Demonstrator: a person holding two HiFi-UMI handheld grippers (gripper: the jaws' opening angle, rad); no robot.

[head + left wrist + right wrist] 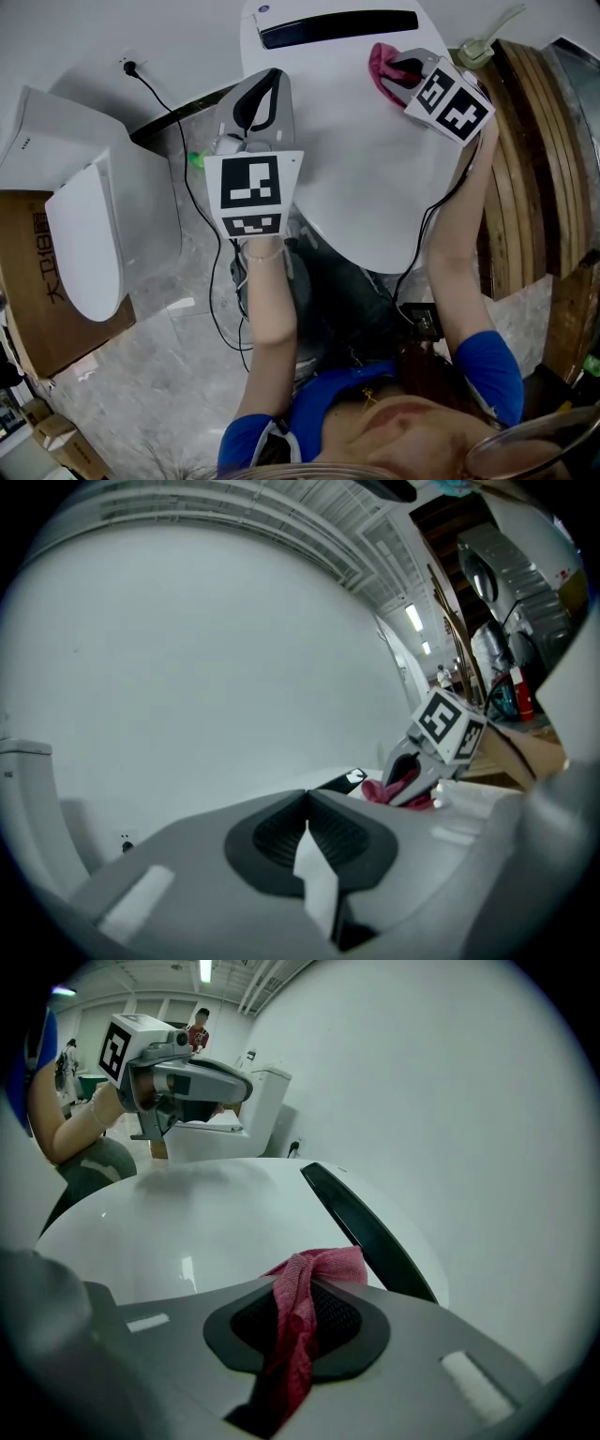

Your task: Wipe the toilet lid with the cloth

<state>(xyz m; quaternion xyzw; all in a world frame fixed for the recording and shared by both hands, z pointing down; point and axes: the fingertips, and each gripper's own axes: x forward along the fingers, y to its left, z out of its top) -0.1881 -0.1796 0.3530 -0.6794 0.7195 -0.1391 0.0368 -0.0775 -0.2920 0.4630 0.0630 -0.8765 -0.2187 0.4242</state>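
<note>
The white toilet lid (356, 159) lies shut, filling the upper middle of the head view. My right gripper (392, 67) is over its far right part, near the hinge, shut on a pink-red cloth (380, 58). In the right gripper view the cloth (300, 1326) hangs pinched between the dark pads, its bunched end against the lid (206, 1222). My left gripper (270, 84) hovers at the lid's left edge, shut, with nothing seen in it. From the left gripper view (307, 797) the right gripper (422, 761) and cloth (392, 791) show ahead.
A black strip (337, 26) runs along the lid's hinge end. A second white toilet (89, 234) stands at the left on cardboard (28, 281). Wooden panels (525, 159) border the right. Cables (225, 319) trail over the tiled floor, and a wall socket (129, 67) sits at the back left.
</note>
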